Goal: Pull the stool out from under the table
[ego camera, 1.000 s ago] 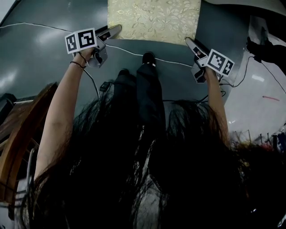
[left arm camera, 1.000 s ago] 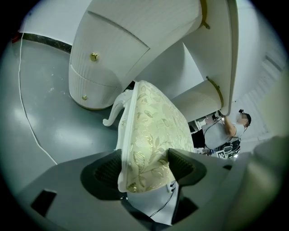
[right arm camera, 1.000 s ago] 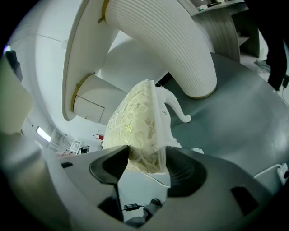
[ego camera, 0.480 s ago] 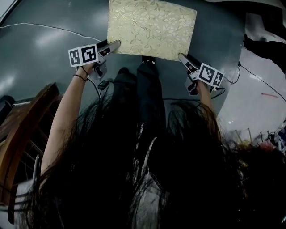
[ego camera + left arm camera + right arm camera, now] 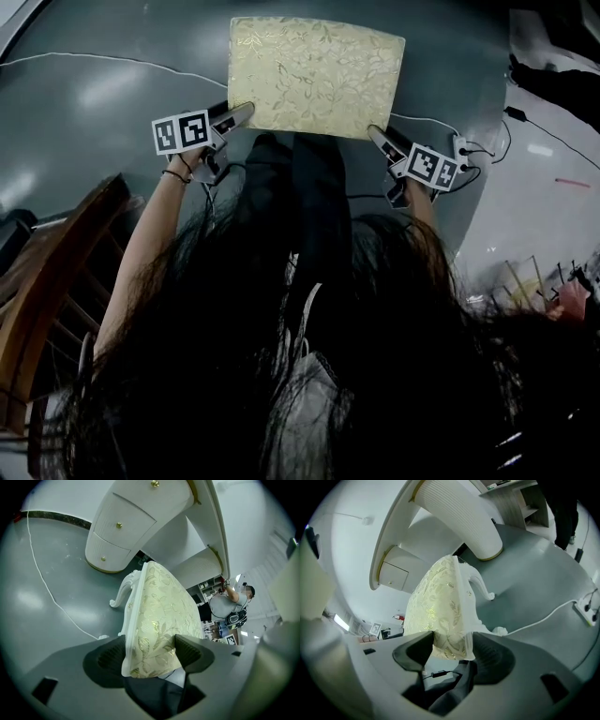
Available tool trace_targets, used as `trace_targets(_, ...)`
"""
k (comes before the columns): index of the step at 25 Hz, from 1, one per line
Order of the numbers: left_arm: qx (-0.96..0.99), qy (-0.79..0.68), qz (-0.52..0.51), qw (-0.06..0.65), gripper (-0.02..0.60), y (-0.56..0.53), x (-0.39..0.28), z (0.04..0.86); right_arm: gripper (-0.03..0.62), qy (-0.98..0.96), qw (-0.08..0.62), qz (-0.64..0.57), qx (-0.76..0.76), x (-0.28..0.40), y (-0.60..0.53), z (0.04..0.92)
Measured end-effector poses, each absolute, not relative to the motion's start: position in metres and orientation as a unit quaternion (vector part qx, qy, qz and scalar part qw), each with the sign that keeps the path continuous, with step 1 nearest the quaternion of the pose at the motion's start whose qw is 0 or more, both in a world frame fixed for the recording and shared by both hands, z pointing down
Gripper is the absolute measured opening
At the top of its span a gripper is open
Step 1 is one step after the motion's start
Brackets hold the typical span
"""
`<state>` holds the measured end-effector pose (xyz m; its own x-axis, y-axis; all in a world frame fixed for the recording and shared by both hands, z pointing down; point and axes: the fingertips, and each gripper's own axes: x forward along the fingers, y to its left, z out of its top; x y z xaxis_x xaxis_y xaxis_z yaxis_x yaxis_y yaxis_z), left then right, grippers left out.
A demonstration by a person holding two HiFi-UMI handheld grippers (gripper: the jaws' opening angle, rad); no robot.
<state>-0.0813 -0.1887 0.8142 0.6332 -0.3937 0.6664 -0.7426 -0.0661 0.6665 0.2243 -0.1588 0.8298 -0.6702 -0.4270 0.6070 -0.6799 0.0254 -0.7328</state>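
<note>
The stool [image 5: 316, 77] has a pale gold leaf-patterned cushion and white carved legs, and stands on the grey floor. In the head view my left gripper [image 5: 236, 114] clamps its near left corner and my right gripper [image 5: 378, 137] its near right corner. In the left gripper view the cushion edge [image 5: 152, 641] sits squeezed between both pads of my left gripper [image 5: 151, 654]. The right gripper view shows my right gripper [image 5: 451, 651] shut on the cushion corner [image 5: 449, 639] the same way. The white table [image 5: 140, 517] stands just behind the stool.
A white cable [image 5: 103, 64] runs across the floor at the left, and a power strip with cables [image 5: 464, 152] lies at the right. A wooden chair [image 5: 47, 281] stands at my left. A person [image 5: 229, 605] is far off in the left gripper view.
The stool has slid toward me, more of its cushion now showing out from the table's edge. Both grippers moved back with it, still clamped on its near corners.
</note>
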Motion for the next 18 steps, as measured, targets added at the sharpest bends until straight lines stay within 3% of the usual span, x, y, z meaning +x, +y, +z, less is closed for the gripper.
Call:
trace_targets(11,0.693,-0.390,0.188,0.576,0.331,-0.1891,-0.0845,0.8116,0.270,-0.681,0.109,0.589,0.421,0.2239,-0.1528,0.8285)
trace_targets(18,0.720,-0.389,0.213,0.534,0.331,-0.1899,-0.0865,0.8049,0.270,-0.672,0.126,0.579,0.445,0.2265,-0.1502,0.8211)
